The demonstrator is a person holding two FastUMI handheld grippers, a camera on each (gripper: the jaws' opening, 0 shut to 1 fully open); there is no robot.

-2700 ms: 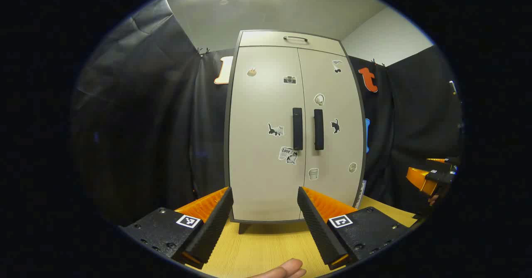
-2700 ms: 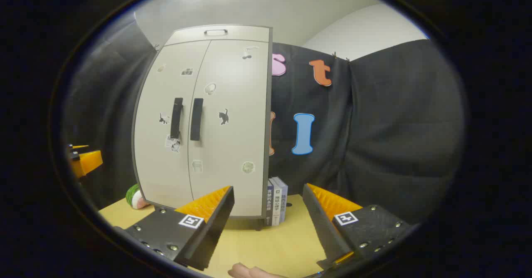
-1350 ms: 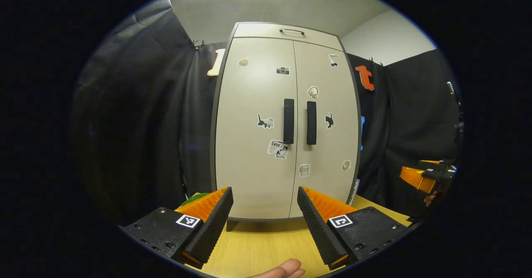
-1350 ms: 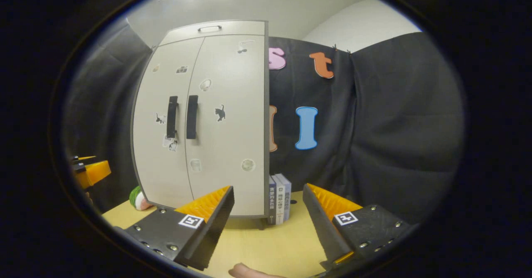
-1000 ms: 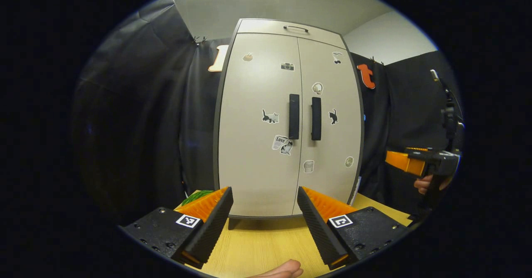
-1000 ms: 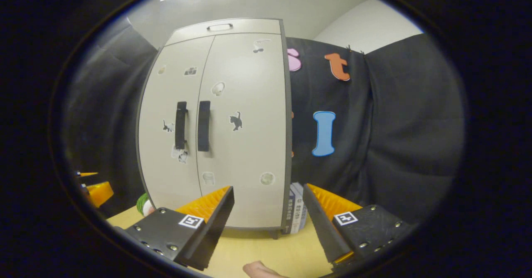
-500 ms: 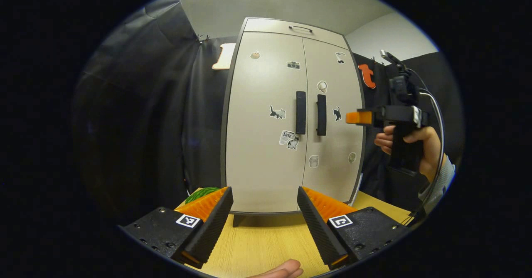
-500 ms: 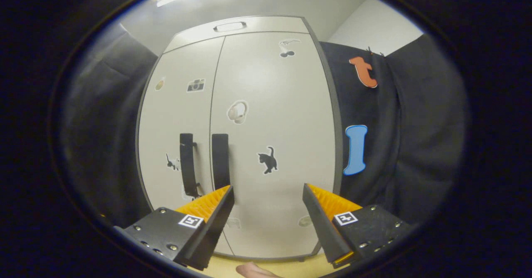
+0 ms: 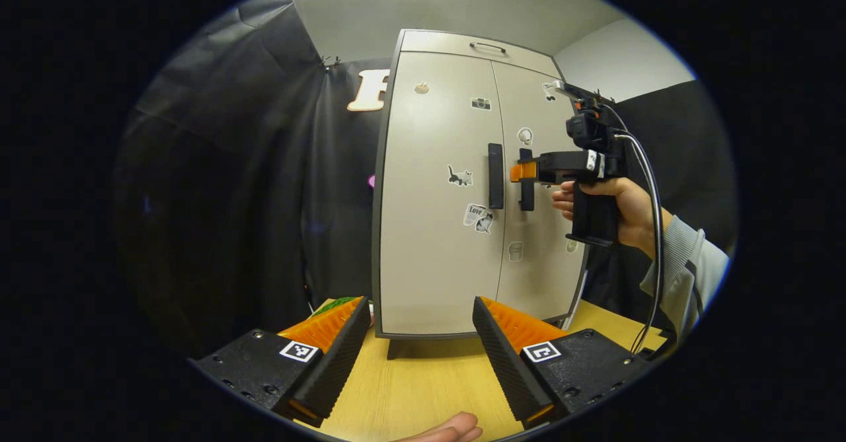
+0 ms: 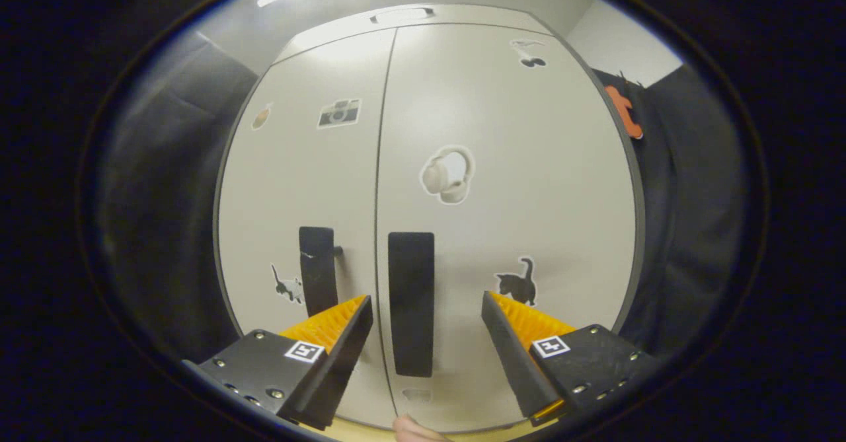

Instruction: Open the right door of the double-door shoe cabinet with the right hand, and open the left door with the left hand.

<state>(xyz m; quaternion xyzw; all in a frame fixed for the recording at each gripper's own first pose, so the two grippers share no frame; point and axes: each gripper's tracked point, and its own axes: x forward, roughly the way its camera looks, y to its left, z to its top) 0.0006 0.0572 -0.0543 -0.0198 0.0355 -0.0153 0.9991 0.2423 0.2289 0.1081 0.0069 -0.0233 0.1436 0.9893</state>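
Here, two shut doors (image 10: 502, 184), two handles (image 10: 410, 303), two grippers (image 9: 422, 356).

Right gripper (image 10: 426, 316) fingers spread, the right door handle (image 10: 410, 303) standing between them with a gap either side. Left door handle (image 10: 318, 277) just beside. Bare table (image 9: 423, 389) lies ahead of the spread left gripper (image 9: 420, 326).

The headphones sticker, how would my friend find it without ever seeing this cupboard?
Look at the tall pale shoe cabinet with two doors. On the right door, just above its black handle, sits the headphones sticker. It is pale and rounded, unlike the black cat sticker lower down.
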